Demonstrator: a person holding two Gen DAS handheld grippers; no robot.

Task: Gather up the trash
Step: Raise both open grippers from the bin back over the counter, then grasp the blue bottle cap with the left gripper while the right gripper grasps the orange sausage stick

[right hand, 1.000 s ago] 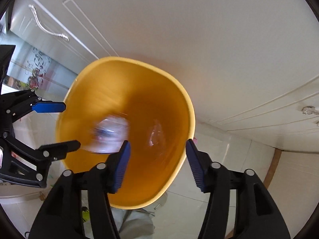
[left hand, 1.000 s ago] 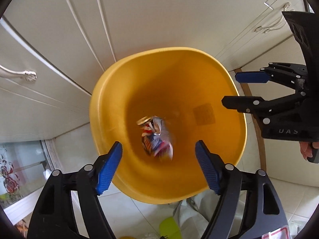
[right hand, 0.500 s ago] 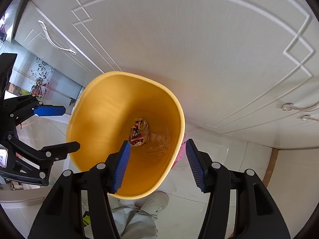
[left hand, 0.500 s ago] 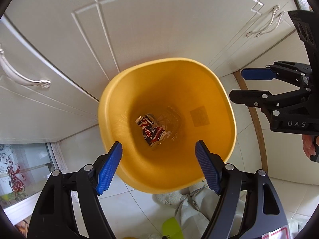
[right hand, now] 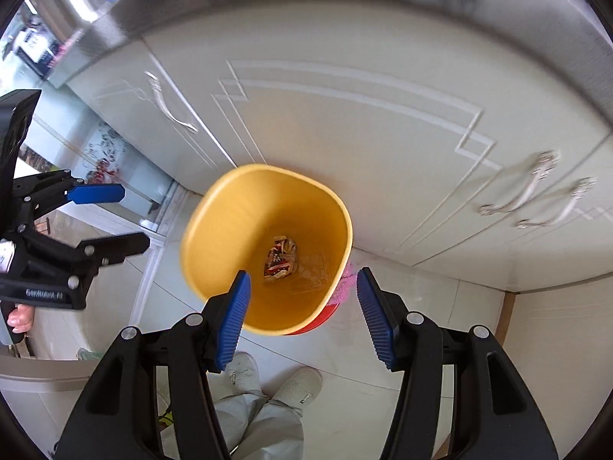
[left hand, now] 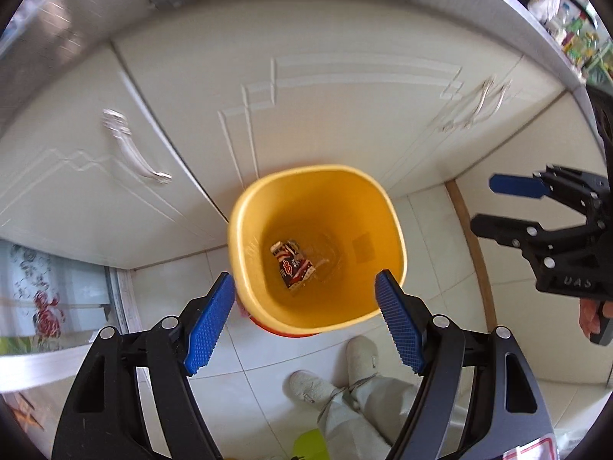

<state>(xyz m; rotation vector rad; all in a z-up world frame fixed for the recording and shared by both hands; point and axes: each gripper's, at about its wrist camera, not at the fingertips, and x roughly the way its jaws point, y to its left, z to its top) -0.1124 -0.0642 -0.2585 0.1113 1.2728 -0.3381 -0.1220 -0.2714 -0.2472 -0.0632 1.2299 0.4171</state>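
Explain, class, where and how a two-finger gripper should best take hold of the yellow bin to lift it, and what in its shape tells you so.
Probably the near rim of the yellow bin, from above: one finger inside, one outside. The bin stands upright and open-topped, its body too wide for the open left gripper to span. The rolled lip gives a thin edge. The wrapper at the bottom stays clear.

Bin (left hand: 387, 226) mouth open from above; only a wrapper (left hand: 293, 264) on its bottom. Cabinet doors (left hand: 325, 115) stand close behind; shoes (left hand: 360, 349) near the front.
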